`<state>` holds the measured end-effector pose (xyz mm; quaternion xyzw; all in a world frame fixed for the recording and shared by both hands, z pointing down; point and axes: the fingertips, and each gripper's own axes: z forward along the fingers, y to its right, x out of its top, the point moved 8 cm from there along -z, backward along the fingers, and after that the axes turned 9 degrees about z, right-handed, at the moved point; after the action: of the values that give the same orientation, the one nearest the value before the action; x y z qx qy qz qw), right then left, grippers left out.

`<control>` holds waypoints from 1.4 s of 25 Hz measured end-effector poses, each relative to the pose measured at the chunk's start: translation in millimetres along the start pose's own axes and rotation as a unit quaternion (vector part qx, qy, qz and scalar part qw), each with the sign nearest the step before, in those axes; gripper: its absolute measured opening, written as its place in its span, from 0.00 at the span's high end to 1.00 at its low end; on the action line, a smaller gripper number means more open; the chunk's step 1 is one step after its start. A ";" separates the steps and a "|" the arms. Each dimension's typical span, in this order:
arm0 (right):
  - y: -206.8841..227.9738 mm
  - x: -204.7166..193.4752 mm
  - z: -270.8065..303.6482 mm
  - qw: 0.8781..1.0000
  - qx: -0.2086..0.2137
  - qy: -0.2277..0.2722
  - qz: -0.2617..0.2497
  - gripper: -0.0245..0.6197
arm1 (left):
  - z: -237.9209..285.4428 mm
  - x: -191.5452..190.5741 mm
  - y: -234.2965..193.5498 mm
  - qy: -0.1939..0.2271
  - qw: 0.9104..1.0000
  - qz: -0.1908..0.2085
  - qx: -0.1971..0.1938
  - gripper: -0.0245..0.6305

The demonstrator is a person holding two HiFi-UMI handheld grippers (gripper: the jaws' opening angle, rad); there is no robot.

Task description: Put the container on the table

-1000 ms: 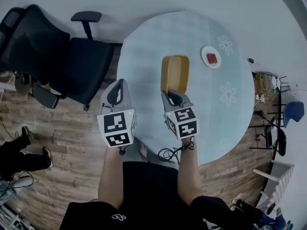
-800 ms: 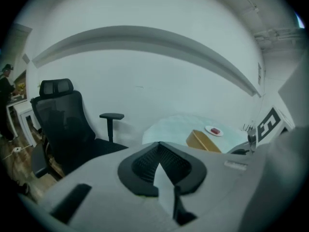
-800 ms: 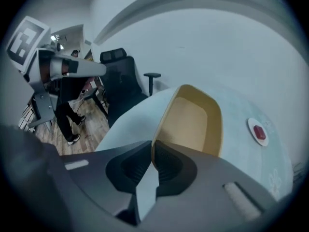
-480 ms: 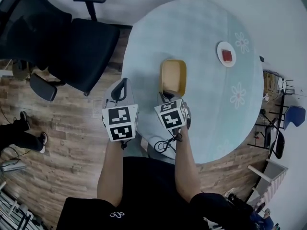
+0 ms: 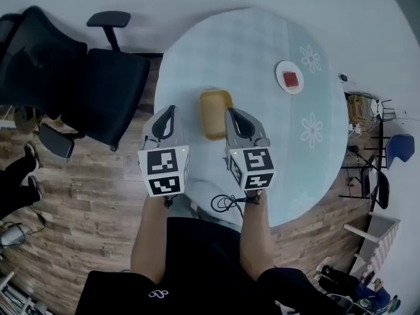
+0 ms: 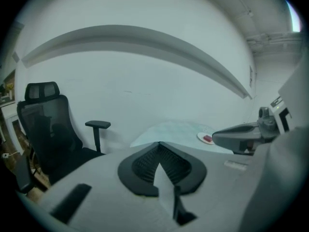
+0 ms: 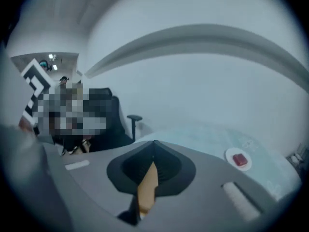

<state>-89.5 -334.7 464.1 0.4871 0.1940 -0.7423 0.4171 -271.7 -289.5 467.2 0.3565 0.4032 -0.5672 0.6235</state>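
Observation:
The yellow container (image 5: 215,113) lies flat on the round pale-blue table (image 5: 262,44) near its front-left edge. My right gripper (image 5: 233,113) hovers just to its right, jaws together at the tips, nothing held. In the right gripper view a strip of the container (image 7: 147,185) shows through the slit behind the shut tips of that gripper (image 7: 154,143). My left gripper (image 5: 169,110) hangs left of the container, by the table's edge, shut and empty. In the left gripper view its tips (image 6: 159,144) meet, and the right gripper (image 6: 241,137) juts in from the right.
A small white plate with a red block (image 5: 289,79) sits at the table's far right, also the plate (image 7: 240,159) in the right gripper view. A black office chair (image 5: 79,77) stands left of the table. Someone's shoes (image 5: 20,176) are at the far left. Cables and clutter (image 5: 367,143) lie right.
The right gripper carried the container down from a raised position and let it go; it now rests on the table. The right gripper has shifted right of it. The left gripper barely moved.

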 end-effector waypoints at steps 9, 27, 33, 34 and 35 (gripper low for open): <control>47.2 56.1 -97.0 0.963 -0.033 0.208 0.171 0.95 | -22.4 71.9 42.5 0.101 0.993 0.035 -0.042 0.96; 70.4 54.8 -131.7 0.959 -0.098 0.221 0.146 0.95 | -22.2 88.8 78.8 0.114 0.989 0.058 -0.077 0.96; 68.2 56.7 -124.0 0.960 -0.102 0.218 0.141 0.95 | -19.5 86.1 70.6 0.110 0.990 0.052 -0.070 0.96; 67.8 56.9 -122.4 0.960 -0.102 0.218 0.141 0.95 | -18.8 85.5 69.5 0.110 0.990 0.051 -0.070 0.96; 67.3 56.9 -120.5 0.960 -0.102 0.218 0.141 0.95 | -18.0 84.7 68.3 0.109 0.990 0.050 -0.071 0.96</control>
<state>22.5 -314.3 367.4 0.6144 0.2841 -0.5282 0.5126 -202.9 -301.8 381.9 0.3906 0.4895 -0.4631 0.6271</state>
